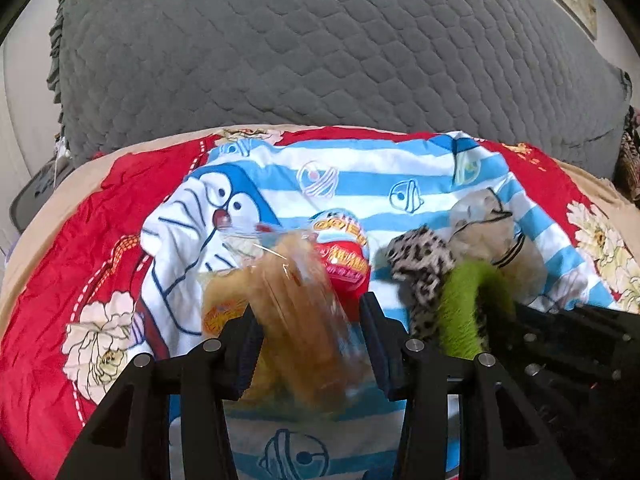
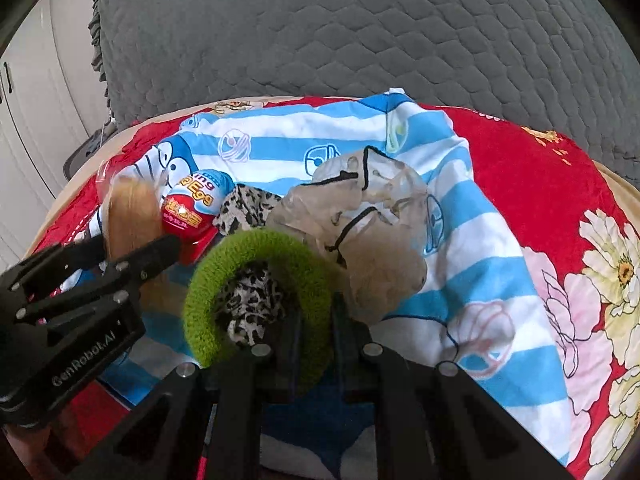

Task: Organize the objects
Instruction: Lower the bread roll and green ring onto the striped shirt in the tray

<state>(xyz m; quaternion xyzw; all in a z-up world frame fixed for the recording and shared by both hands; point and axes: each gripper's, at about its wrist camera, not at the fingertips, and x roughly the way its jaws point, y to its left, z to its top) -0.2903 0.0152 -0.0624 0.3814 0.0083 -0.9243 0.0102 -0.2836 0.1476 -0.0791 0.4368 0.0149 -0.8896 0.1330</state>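
Note:
My left gripper [image 1: 310,312] is shut on a clear-wrapped pack of tan bread [image 1: 296,320], held just above a blue-and-white striped cartoon cloth [image 1: 360,168]. A red egg-shaped toy [image 1: 340,256] lies right behind the bread. My right gripper [image 2: 316,322] is shut on a fuzzy green hair ring [image 2: 256,244], which hangs over a leopard-print scrunchie [image 2: 246,208]. Beside them lies a crumpled clear bag with a black drawstring [image 2: 360,220]. In the right wrist view the left gripper [image 2: 132,250] and the bread [image 2: 128,208] show at the left, next to the egg toy [image 2: 192,204].
The striped cloth [image 2: 480,240] is spread on a red bedspread with white flowers [image 2: 540,184]. A big grey quilted cushion [image 1: 320,40] stands behind it. White cupboard doors [image 2: 32,120] are at the far left. The two grippers sit close side by side.

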